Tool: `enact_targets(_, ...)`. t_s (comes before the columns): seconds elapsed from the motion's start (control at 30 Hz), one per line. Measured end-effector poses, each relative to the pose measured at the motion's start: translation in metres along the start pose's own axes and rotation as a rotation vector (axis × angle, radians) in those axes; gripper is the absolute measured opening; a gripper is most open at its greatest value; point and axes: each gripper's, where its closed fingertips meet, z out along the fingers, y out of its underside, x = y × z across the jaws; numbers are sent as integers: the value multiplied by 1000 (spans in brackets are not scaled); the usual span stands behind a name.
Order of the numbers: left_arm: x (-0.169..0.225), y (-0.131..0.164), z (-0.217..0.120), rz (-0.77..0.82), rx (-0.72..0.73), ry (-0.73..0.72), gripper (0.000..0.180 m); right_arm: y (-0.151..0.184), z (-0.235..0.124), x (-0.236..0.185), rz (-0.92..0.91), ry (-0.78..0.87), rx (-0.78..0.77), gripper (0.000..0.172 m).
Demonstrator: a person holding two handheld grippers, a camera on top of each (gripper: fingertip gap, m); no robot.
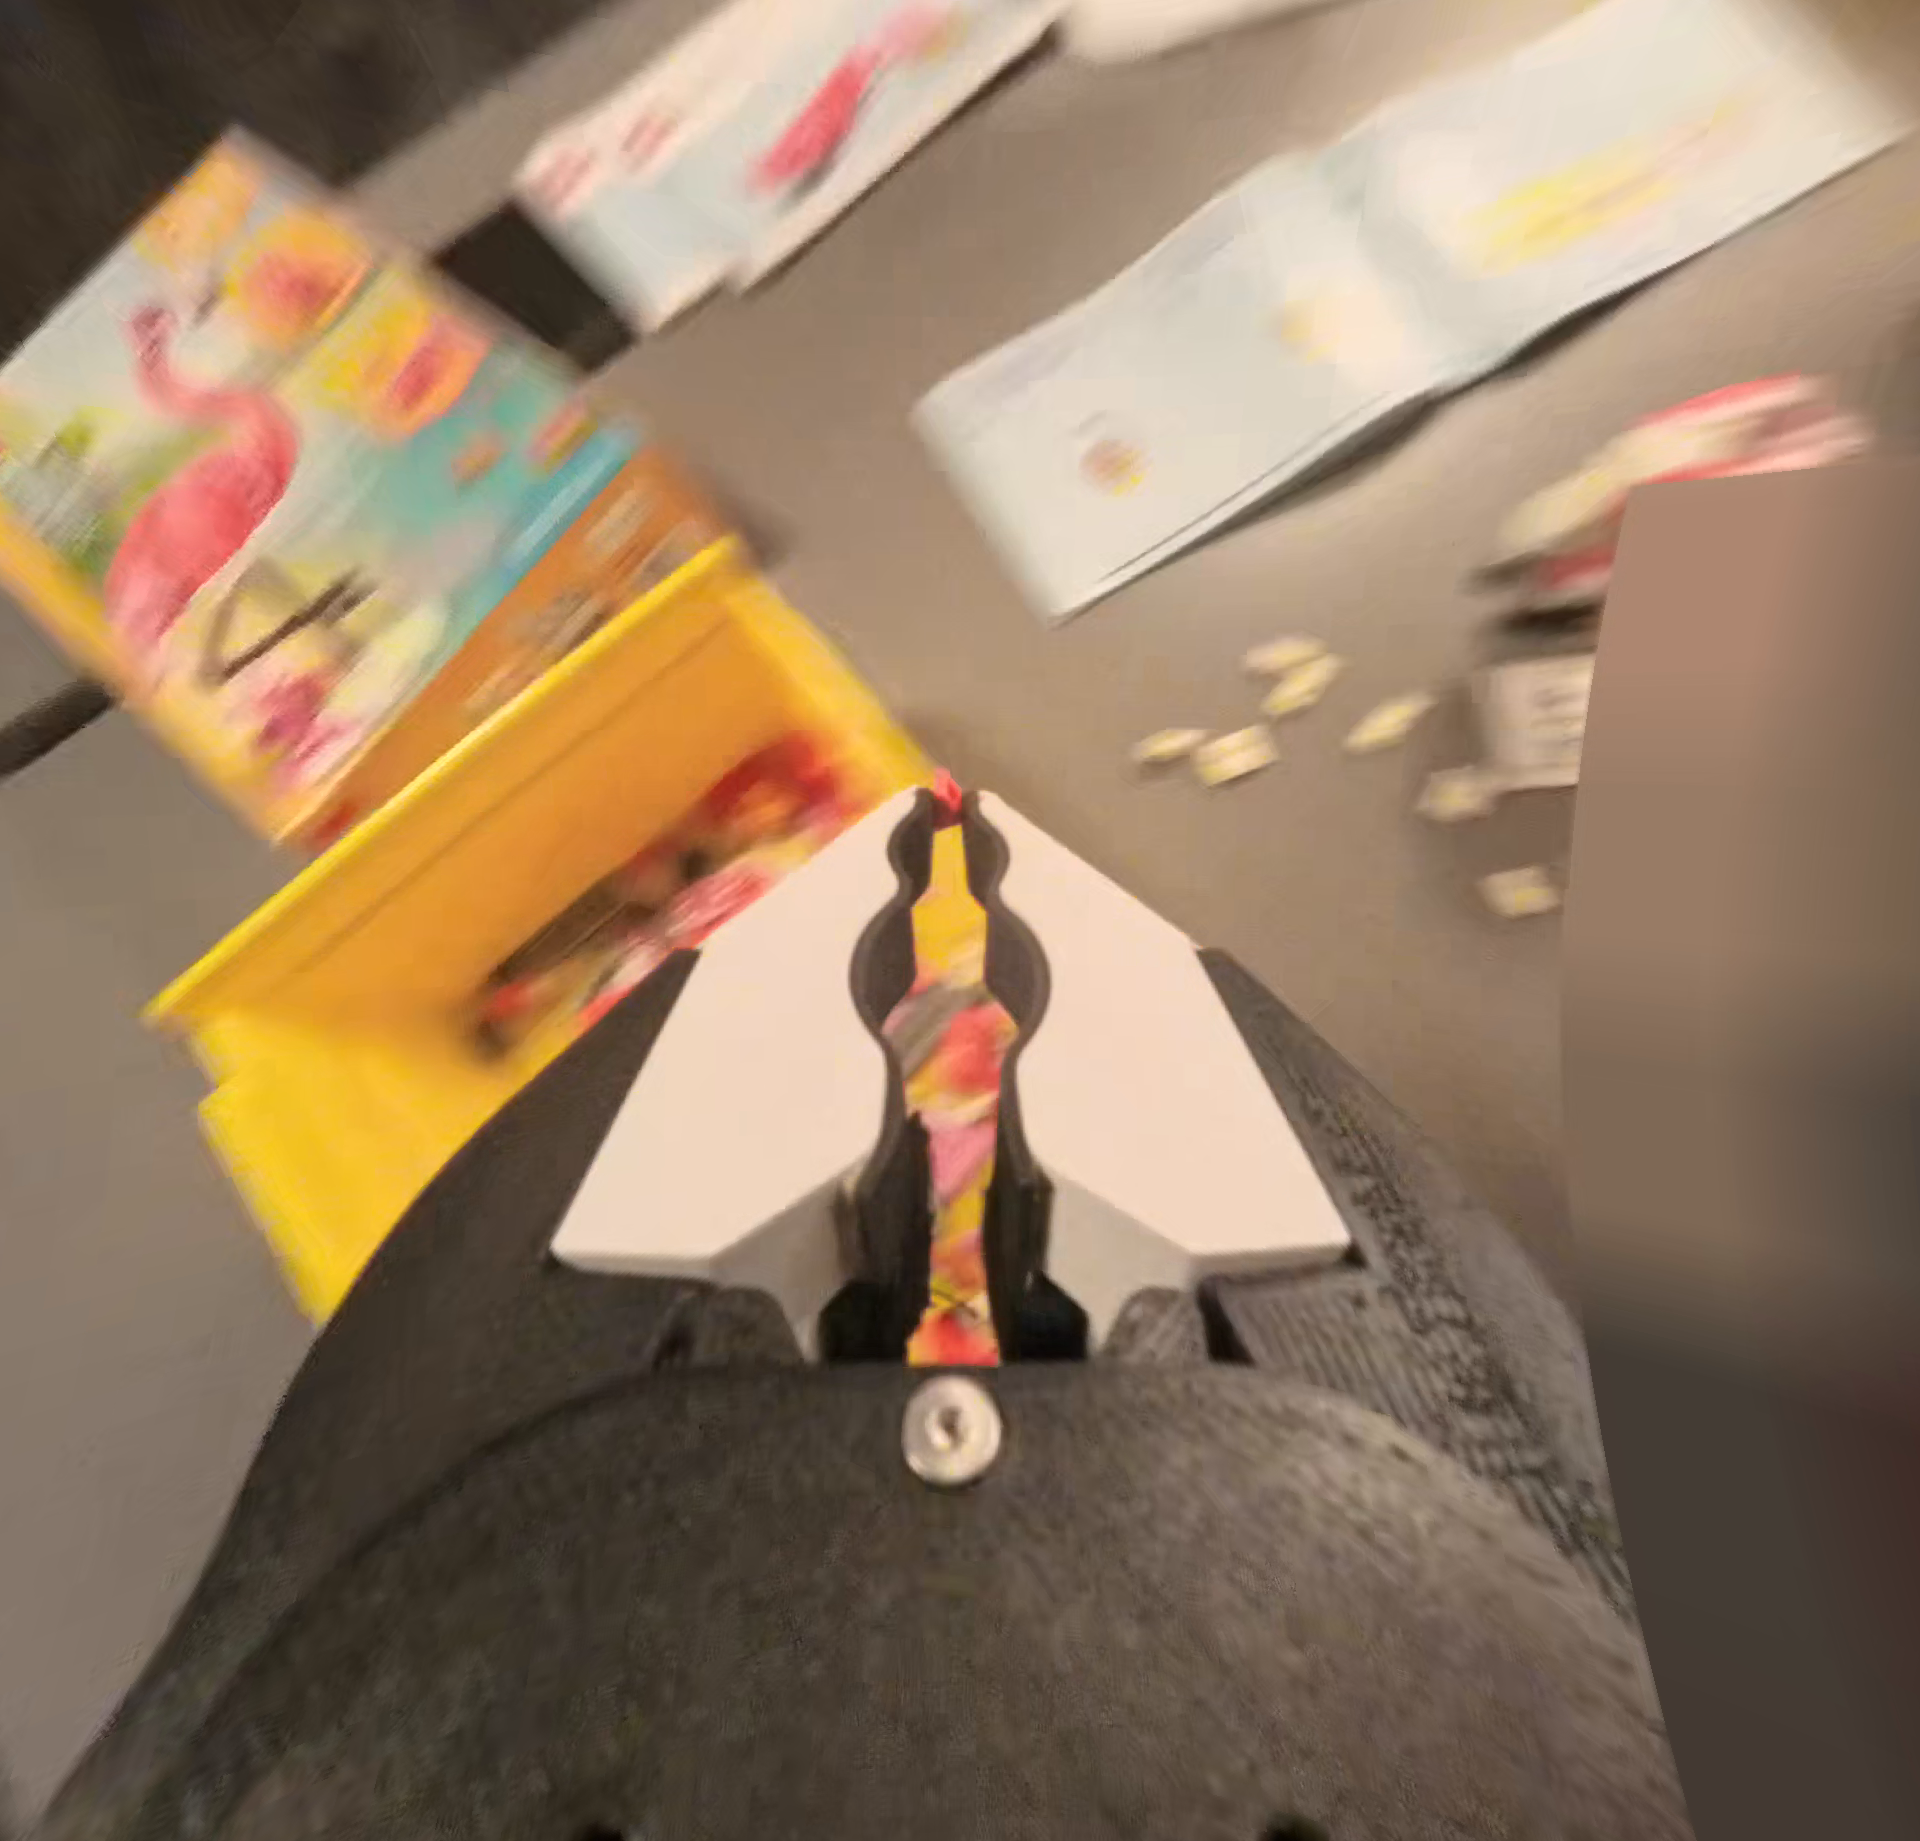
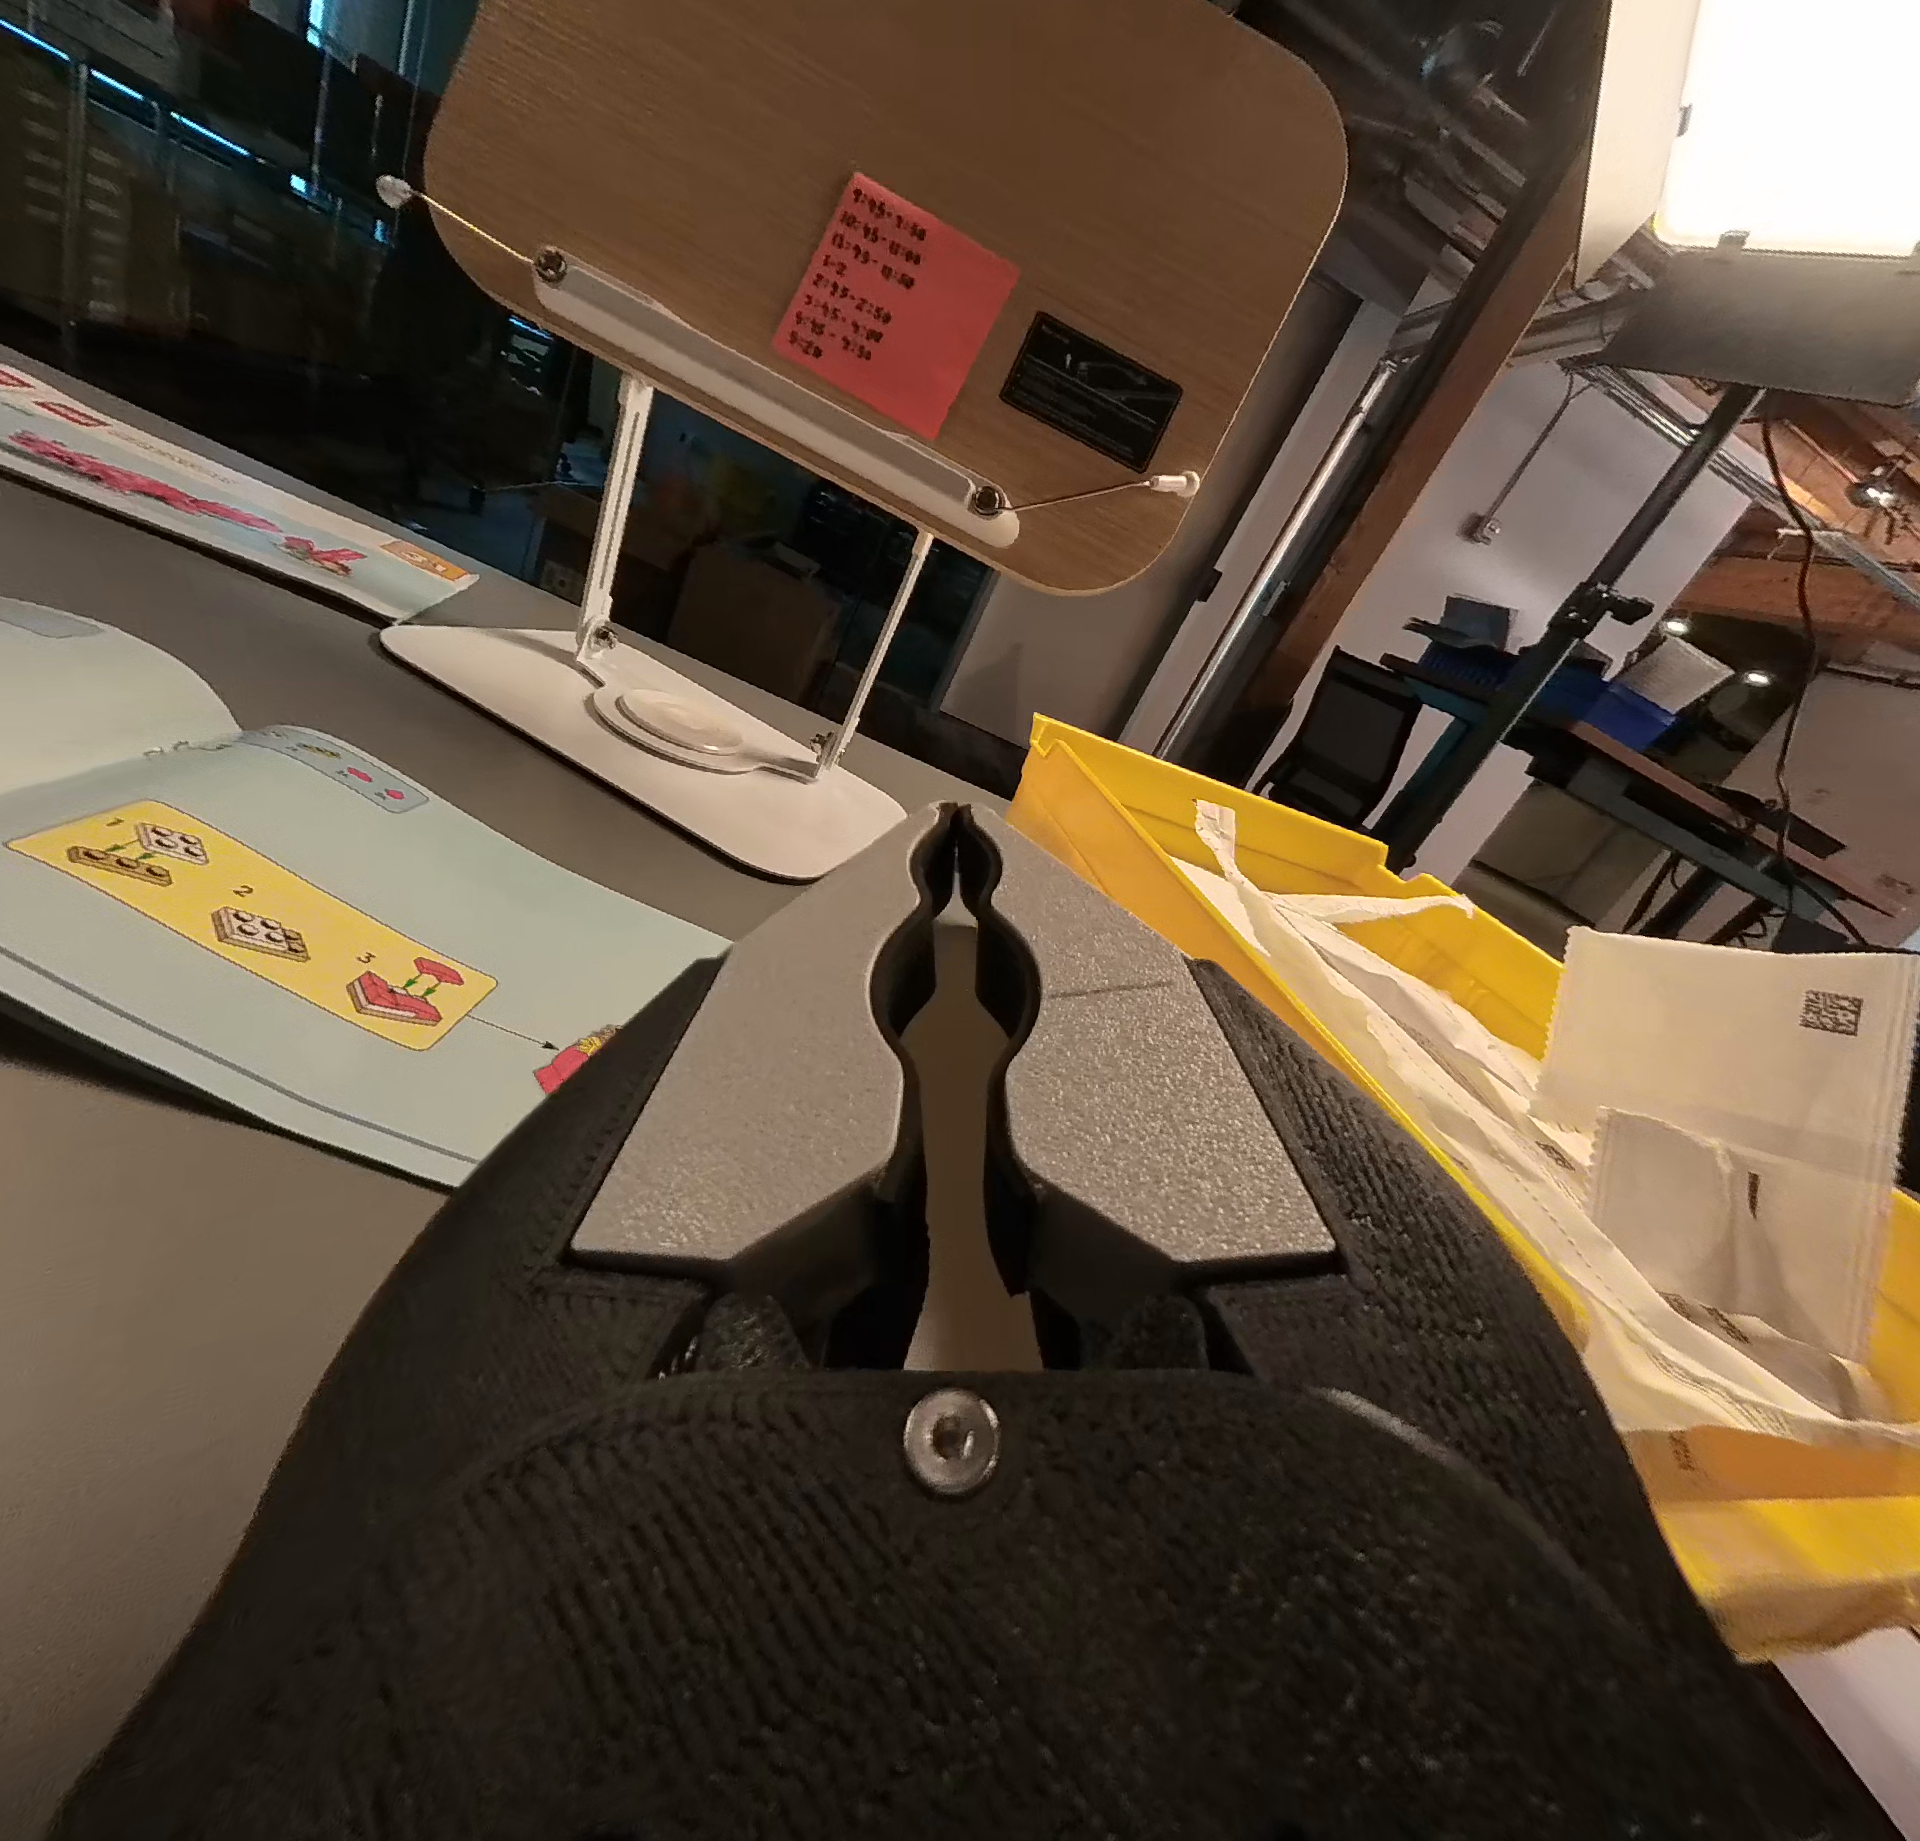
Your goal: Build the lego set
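Left wrist view: left gripper (image 1: 947, 804) pinching small red brick (image 1: 943, 785) above yellow bin (image 1: 623, 742) (blurred); right gripper (image 2: 954, 817) closed, empty, beside booklet (image 2: 312, 960).

Wooden book stand (image 2: 883, 233) with pink sticky note (image 2: 894, 305) on grey bench (image 2: 208, 1324); open instruction booklet (image 2: 260, 918) beside it; yellow bin (image 2: 1143, 835) holding torn paper bags (image 2: 1455, 1064).

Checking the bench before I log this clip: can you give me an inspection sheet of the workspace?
Surface: grey table.
Job's things: open instruction booklet; yellow tray of blurred colourful pieces; picture box.
Clutter: small pale pieces; yellow bin of torn white bags.
Grippers: left gripper pinches a small red piece at its tips; right gripper closed, nothing between its tips.
Cables: nothing seen on the table.
Surroundings: wooden stand, lit panel.
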Motion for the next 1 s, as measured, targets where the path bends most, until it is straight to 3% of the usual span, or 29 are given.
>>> enact_targets(0.07,78,-22,-9,47,161,182,3,-1,0,-2,1,-8,6,0)
enact_targets(0.17,193,-33,11,138,271,412,2,-3,-1,-6,-6,-24,15,0)
enact_targets(0.27,285,-24,59,187,247,562,4,-6,-2,-8,3,-40,30,0)
enact_targets(0.33,323,-13,92,248,200,570,4,-7,-3,-9,18,-52,39,0)
enact_targets(0.47,356,2,143,326,104,477,4,-10,-4,-12,42,-84,62,0)
enact_targets(0.67,357,9,180,374,29,327,9,-11,-6,-8,58,-79,72,0)
enact_targets(0.7,358,8,181,364,29,332,15,-12,-8,-7,58,-74,77,0)
enact_targets(0.77,357,6,180,339,37,341,44,-12,-10,-5,52,-66,78,0)
enact_targets(0.9,348,-4,160,311,140,365,53,-13,-12,-4,45,-61,81,0)
enact_targets(1.0,343,-18,112,254,307,455,55,-13,-12,-3,45,-55,79,0)
